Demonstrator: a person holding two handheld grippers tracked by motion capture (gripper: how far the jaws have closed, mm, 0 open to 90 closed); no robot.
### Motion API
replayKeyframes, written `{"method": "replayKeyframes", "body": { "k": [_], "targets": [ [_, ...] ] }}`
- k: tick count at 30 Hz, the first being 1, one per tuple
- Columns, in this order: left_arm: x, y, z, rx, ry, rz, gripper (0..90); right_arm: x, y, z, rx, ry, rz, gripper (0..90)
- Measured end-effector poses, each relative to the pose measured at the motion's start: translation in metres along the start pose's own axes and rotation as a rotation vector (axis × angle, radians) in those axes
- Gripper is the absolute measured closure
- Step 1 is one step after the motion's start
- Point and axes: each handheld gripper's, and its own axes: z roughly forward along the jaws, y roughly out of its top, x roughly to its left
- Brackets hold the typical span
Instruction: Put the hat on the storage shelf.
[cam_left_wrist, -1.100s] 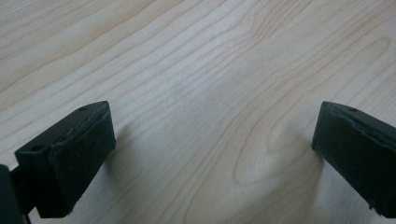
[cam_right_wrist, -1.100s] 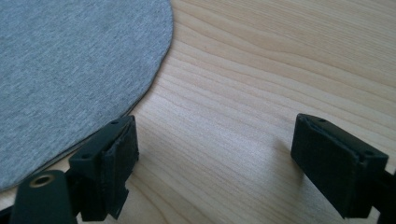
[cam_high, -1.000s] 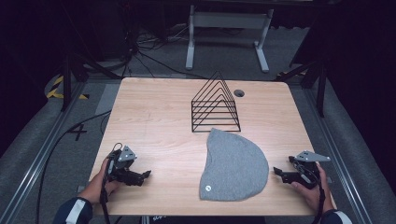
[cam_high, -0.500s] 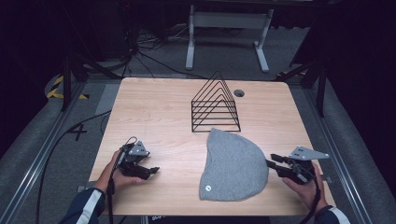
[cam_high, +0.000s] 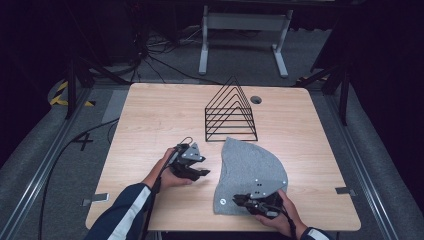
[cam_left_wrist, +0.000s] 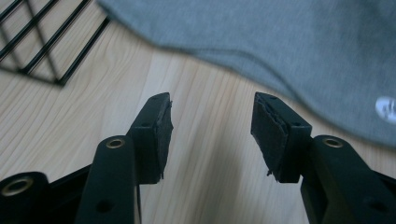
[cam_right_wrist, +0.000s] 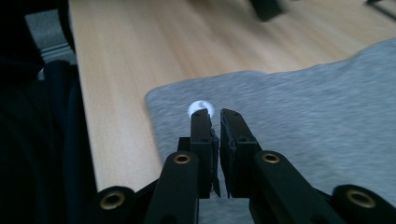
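A grey beanie (cam_high: 250, 172) lies flat at lower centre of the wooden surface (cam_high: 150, 115), before a black wire rack (cam_high: 231, 112). The left tongs (cam_high: 200, 173), just left of it, have been closing, still apart and empty. The right tongs (cam_high: 239, 201), over its lower edge, have closed nearly together.

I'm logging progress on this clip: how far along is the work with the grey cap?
Done: nothing, the grey cap lies flat by the wire rack. In hand: the right gripper, jaws just closed and empty, is over its near corner; the left gripper, half open, nears its edge. Left: gripping and moving it.
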Motion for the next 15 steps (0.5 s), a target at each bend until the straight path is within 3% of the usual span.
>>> {"method": "replayKeyframes", "body": {
  "k": [2, 5, 10, 12, 15],
  "targets": [
    [0.001, 0.009, 0.01, -0.011, 0.008, 0.007, 50.1, 0.005, -0.001, 0.004, 0.023, 0.013, -0.021, 84.3],
    [0.004, 0.021, 0.024, -0.019, -0.003, 0.007, 49.4, 0.006, -0.005, 0.007, 0.039, 0.035, -0.01, 84.2],
    [0.002, 0.035, 0.046, -0.017, 0.005, 0.031, 49.3, 0.009, -0.012, 0.007, 0.053, 0.032, 0.012, 84.5],
    [0.0, 0.038, 0.054, 0.012, 0.03, 0.054, 49.7, 0.009, -0.014, 0.005, 0.057, 0.031, 0.01, 84.9],
    [-0.001, 0.037, 0.062, 0.046, 0.026, 0.052, 49.7, 0.007, -0.017, 0.002, 0.058, 0.033, 0.026, 85.3]
  ]
}}
